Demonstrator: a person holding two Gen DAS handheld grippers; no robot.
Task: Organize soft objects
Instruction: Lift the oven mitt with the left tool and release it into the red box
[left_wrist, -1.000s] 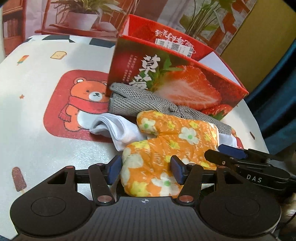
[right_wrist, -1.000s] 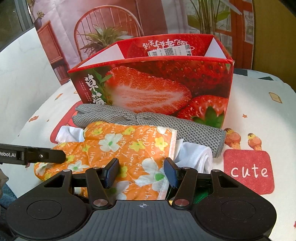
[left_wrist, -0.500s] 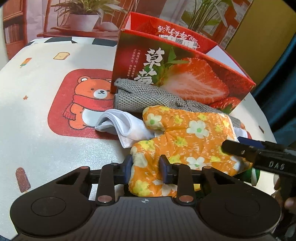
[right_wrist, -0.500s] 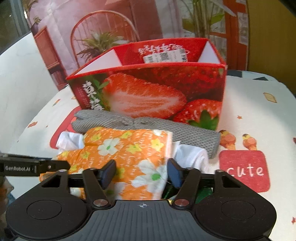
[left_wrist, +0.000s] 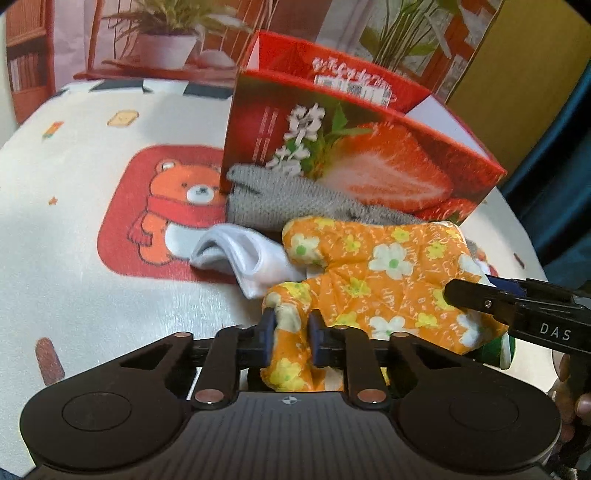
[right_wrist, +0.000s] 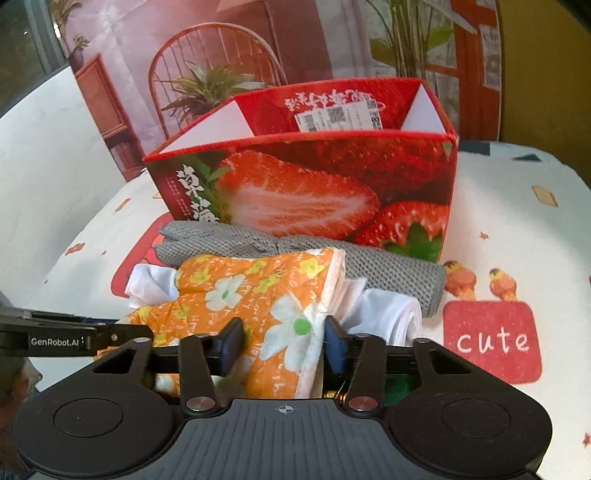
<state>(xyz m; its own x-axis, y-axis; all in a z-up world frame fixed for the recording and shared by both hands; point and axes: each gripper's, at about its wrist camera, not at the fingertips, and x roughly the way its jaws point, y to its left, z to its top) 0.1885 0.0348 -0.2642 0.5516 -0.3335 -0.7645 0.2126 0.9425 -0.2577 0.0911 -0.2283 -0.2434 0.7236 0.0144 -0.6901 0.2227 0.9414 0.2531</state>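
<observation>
1. Left wrist view: the left gripper (left_wrist: 289, 334) has its blue pads pressed in on the near tip of the orange floral oven mitt (left_wrist: 373, 273), the cloth bunched between them
2. The mitt lies across a white cloth (left_wrist: 243, 256) and a rolled grey knitted cloth (left_wrist: 280, 201), which sits against the front wall of the red strawberry box (left_wrist: 369, 162)
3. Right wrist view: the right gripper (right_wrist: 282, 343) has its jaws around the mitt's white-trimmed cuff end (right_wrist: 295, 325); both pads touch the fabric, and it looks gripped
4. The pile rests on a cartoon-printed tablecloth (right_wrist: 517, 236), just in front of the open-topped box; a green item beneath the mitt is too hidden to tell what it is
</observation>
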